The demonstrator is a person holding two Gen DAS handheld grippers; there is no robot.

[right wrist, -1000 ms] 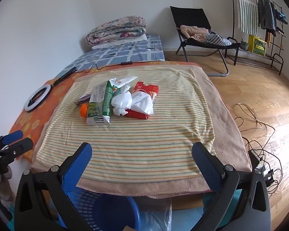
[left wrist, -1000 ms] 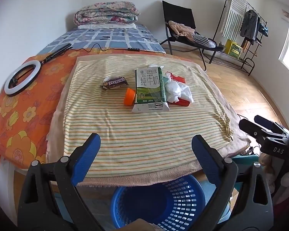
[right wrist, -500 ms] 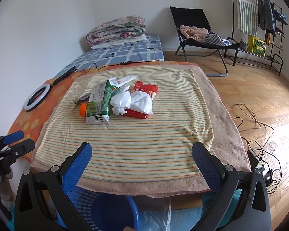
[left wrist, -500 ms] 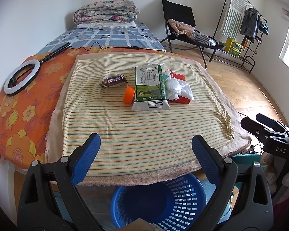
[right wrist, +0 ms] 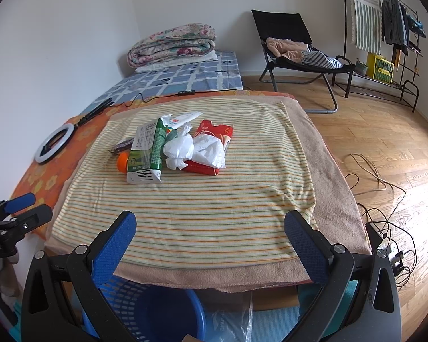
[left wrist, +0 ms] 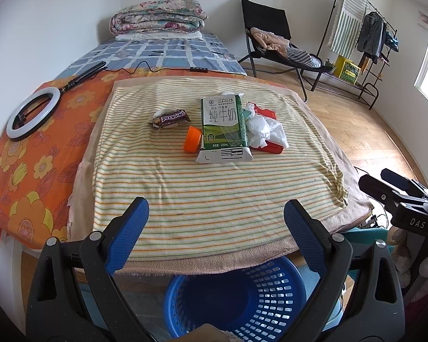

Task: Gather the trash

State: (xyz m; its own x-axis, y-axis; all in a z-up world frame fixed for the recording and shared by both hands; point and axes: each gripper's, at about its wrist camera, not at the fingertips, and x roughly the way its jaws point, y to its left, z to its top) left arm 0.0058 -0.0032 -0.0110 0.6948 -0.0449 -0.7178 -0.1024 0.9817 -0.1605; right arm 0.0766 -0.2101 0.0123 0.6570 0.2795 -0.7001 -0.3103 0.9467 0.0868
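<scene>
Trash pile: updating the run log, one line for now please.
left gripper open | right gripper open | milk carton, Snickers wrapper on table | blue basket below

Milk carton (left wrist: 224,125) lies between cap (left wrist: 192,143) and tissue (left wrist: 264,131).

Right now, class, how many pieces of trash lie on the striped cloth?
6 visible: Snickers wrapper, orange cap, milk carton, crumpled tissue, red packet, white sachet behind. More may hide beneath.

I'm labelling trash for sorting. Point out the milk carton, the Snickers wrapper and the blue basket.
milk carton (left wrist: 222,122), left wrist view, on its green front face.
Snickers wrapper (left wrist: 171,118), left wrist view, on the printed logo.
blue basket (left wrist: 274,290), left wrist view, on its perforated inner wall.
</scene>
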